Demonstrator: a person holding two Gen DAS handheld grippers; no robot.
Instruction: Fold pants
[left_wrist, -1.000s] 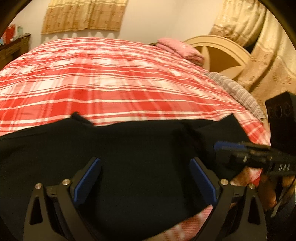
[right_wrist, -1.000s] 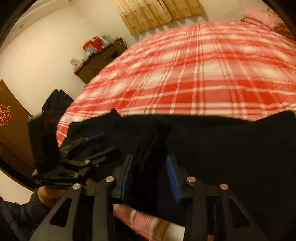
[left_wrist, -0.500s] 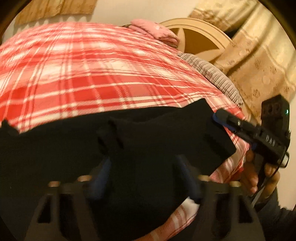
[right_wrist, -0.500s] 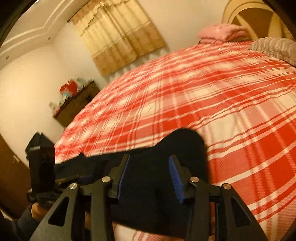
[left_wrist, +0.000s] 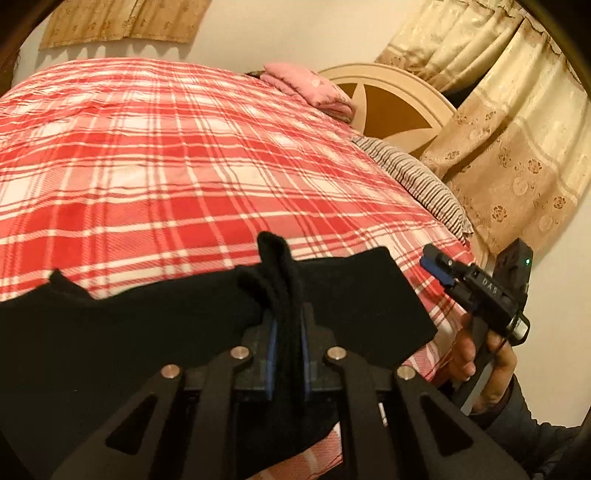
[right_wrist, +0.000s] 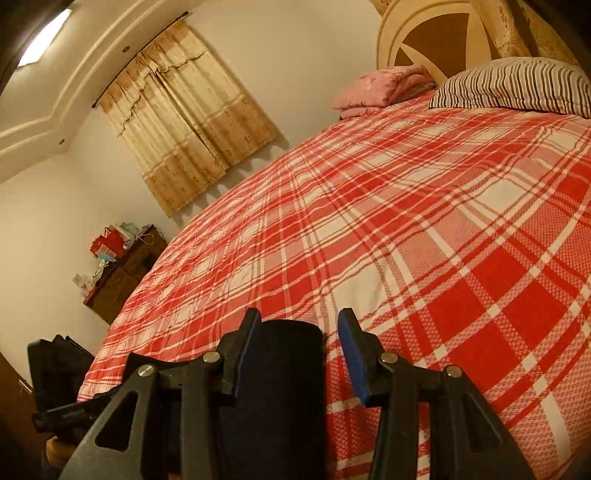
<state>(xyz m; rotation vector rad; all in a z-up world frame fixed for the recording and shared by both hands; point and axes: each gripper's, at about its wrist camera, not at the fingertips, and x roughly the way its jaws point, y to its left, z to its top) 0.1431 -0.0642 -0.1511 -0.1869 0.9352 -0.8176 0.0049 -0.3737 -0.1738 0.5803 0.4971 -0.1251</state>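
Two grippers here, one in each of the person's hands. Left gripper (left_wrist: 287, 321) is clamped tight on a bunched ridge of the pants (left_wrist: 147, 332), which pokes up between its blue pads, so that one's definitely gripping cloth. Right gripper (right_wrist: 299, 332) has its jaws standing apart with a dark fold of the pants (right_wrist: 284, 387) sitting between them; the fold lies against the left finger, but there's a clear gap to the right pad (right_wrist: 352, 354), so it isn't pinching anything. Just one pair of pants, black, lying along the near edge of the bed (left_wrist: 184, 166) on the red and white plaid cover. Honestly it's hard to make out how they're folded, since the fabric is so dark it reads as one flat shape, and the left end runs out of the frame. On the bed I count one striped pillow (right_wrist: 517, 85) and one folded pink blanket (right_wrist: 380, 88) up by the round headboard (left_wrist: 399, 107). Two sets of curtains: one (right_wrist: 184, 118) on the far wall, one (left_wrist: 517, 129) beside the headboard. One wooden dresser (right_wrist: 122, 273) in the corner with stuff piled on top, too small to identify. From the left camera you can see the hand (left_wrist: 480, 362) holding the right gripper, with its sleeve cut off at the edge.
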